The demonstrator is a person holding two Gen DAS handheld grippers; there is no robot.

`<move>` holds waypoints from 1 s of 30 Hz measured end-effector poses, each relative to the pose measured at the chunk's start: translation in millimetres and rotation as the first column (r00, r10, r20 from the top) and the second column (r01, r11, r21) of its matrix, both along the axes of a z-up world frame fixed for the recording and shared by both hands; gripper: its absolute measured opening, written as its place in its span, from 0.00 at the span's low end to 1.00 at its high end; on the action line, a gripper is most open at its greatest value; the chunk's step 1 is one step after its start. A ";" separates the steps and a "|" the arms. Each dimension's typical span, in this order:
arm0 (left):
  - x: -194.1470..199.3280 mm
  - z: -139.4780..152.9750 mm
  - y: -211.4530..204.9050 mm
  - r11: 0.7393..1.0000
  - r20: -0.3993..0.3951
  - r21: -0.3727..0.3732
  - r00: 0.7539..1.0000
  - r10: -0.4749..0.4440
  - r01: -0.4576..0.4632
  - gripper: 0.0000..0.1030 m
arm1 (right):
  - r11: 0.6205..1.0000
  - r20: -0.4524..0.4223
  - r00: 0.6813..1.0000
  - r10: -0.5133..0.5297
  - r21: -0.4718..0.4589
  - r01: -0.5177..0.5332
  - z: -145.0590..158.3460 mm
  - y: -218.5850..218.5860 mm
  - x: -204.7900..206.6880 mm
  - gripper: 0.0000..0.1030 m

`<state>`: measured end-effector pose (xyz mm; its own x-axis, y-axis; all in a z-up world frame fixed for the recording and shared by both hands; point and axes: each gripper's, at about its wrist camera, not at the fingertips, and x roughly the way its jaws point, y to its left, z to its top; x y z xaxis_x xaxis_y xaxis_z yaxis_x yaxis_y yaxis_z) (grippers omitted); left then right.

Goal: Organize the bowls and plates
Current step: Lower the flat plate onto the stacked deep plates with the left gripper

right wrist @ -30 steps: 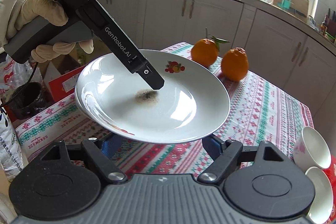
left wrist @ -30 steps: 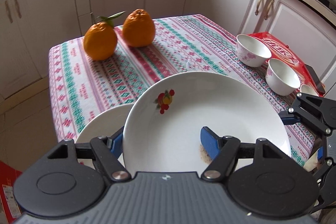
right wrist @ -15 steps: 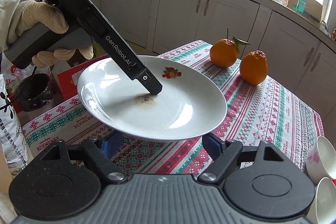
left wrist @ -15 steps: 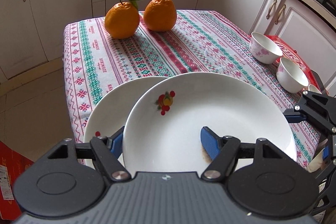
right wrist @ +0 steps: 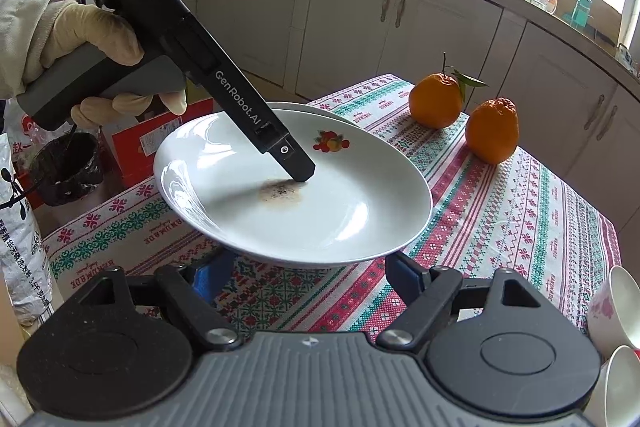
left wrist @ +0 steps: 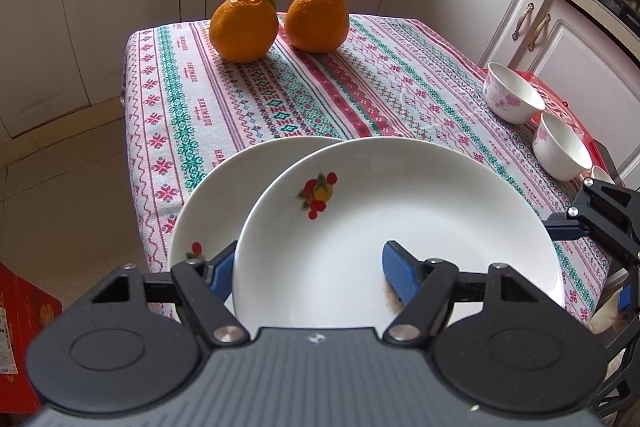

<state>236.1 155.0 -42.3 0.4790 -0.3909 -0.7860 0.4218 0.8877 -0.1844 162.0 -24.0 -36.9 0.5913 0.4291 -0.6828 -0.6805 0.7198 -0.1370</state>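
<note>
A white plate [left wrist: 400,219] with a fruit decal hangs tilted just above the table, and my left gripper [left wrist: 310,273] is shut on its near rim. One blue pad lies inside the dish and the other sits under the rim. From the right wrist the upper finger [right wrist: 288,155] presses beside a brown stain [right wrist: 280,193]. A second white plate [left wrist: 208,195] lies on the tablecloth, partly under the held one. My right gripper [right wrist: 308,269] stands open, its fingers spread below the held plate's near rim without touching it.
Two small flowered bowls [left wrist: 512,99] [left wrist: 560,151] sit on a red box [left wrist: 560,99] at the table's right edge. Two oranges [left wrist: 244,27] [left wrist: 318,19] stand at the far end. The patterned tablecloth [left wrist: 320,95] is bare between them. A gloved hand [right wrist: 80,39] holds the left gripper.
The left gripper has carried the held plate back and a little down. More of the lower plate now shows at its left. Both grippers keep the same opening.
</note>
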 end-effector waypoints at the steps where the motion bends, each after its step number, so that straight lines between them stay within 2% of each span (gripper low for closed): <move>1: -0.1 -0.1 0.4 1.000 0.000 0.001 1.000 0.001 -0.001 0.71 | 1.000 0.000 1.000 0.001 0.000 -0.001 -0.1 0.4 0.3 0.84; 15: 2.0 -3.8 8.1 0.999 -0.019 0.026 0.999 0.027 -0.027 0.71 | 1.000 -0.001 1.000 0.017 0.009 -0.017 -1.5 4.7 2.0 0.84; 30: -3.9 5.3 21.2 0.999 -0.022 0.001 0.999 0.049 -0.049 0.72 | 0.999 -0.012 1.000 0.024 0.022 -0.024 -4.2 6.2 7.8 0.84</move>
